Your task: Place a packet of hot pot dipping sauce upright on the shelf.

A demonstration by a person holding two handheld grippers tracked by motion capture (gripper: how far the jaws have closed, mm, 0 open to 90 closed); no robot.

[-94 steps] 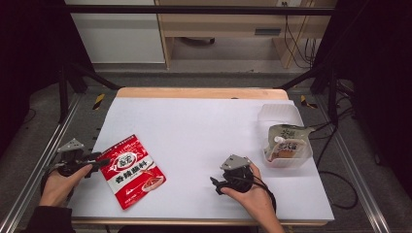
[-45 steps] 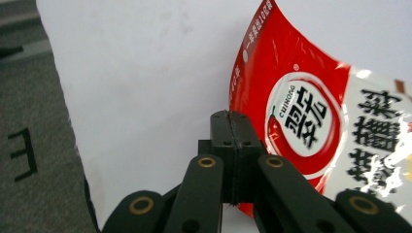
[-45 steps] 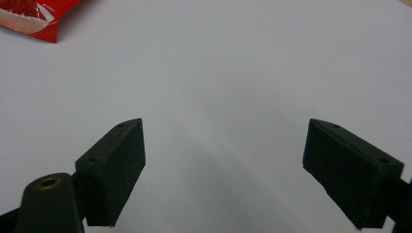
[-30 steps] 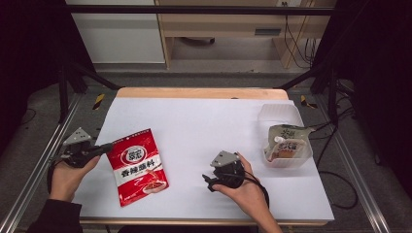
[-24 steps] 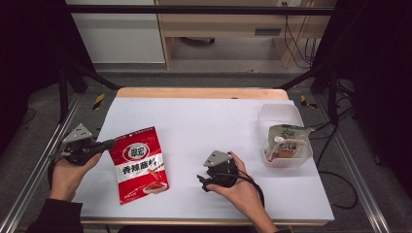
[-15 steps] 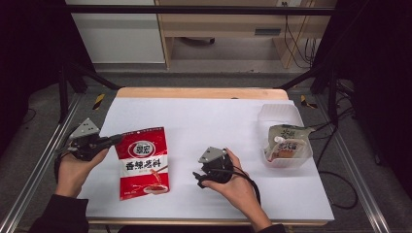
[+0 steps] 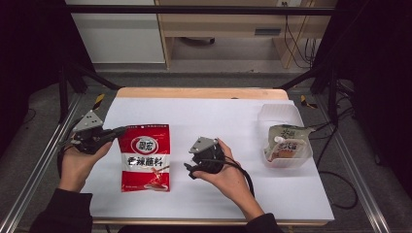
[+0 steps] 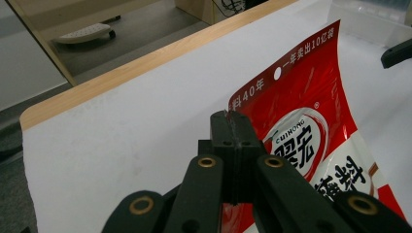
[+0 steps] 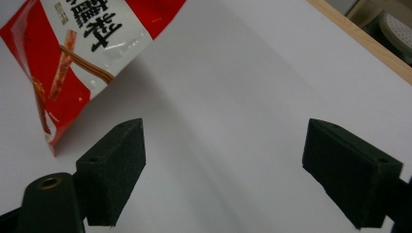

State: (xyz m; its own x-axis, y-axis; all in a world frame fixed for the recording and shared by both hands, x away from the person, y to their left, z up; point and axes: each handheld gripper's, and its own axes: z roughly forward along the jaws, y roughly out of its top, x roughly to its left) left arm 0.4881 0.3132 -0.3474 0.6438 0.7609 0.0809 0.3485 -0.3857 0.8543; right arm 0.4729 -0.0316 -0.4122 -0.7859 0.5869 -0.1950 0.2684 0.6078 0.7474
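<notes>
Clear tub [image 7: 272, 112] holding pouch [image 7: 285, 143], red packet [image 7: 145, 156]

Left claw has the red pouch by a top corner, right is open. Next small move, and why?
Probably bring the open right claw across to the red pouch's free edge. The left claw pinches only one top corner, so the pouch hangs lifted on one side over the white table.

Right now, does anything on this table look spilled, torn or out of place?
Nothing spilled or torn. The red seasoning packet hangs lifted by its top corner, pinched in the left gripper. A pouch sits slumped in the clear plastic tub.
</notes>
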